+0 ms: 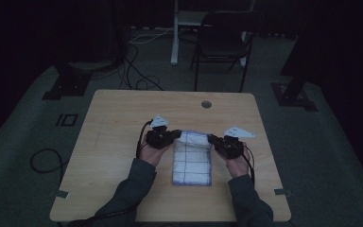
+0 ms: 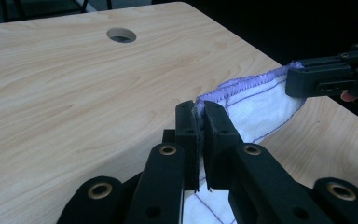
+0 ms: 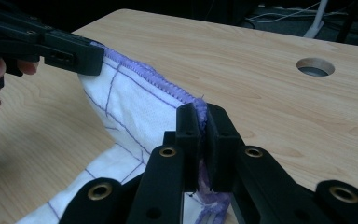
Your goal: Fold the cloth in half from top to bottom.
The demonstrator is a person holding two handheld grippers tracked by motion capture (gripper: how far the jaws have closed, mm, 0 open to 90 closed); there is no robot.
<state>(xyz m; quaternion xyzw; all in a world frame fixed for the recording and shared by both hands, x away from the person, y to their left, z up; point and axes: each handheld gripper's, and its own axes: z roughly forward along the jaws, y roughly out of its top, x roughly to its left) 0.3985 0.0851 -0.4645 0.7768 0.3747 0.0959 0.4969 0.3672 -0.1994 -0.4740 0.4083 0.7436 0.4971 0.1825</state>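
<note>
A white cloth point(image 1: 192, 161) with thin purple grid lines and a purple stitched hem lies on the wooden table point(image 1: 123, 118) between the person's hands. My left gripper point(image 1: 176, 135) is shut on the cloth's far left corner point(image 2: 200, 103). My right gripper point(image 1: 212, 139) is shut on the far right corner point(image 3: 201, 109). The far hem point(image 2: 242, 84) hangs lifted and stretched between the two grippers, while the near part of the cloth rests flat on the table. In the left gripper view the right gripper point(image 2: 294, 70) shows at the far end of the hem; in the right gripper view the left gripper point(image 3: 100, 50) does.
A round cable hole point(image 1: 206, 104) sits near the table's far edge. Beyond the table stand a dark folding chair point(image 1: 222, 42), a white stand leg point(image 1: 174, 42) and loose cables point(image 1: 137, 71) on the floor. The room is dim.
</note>
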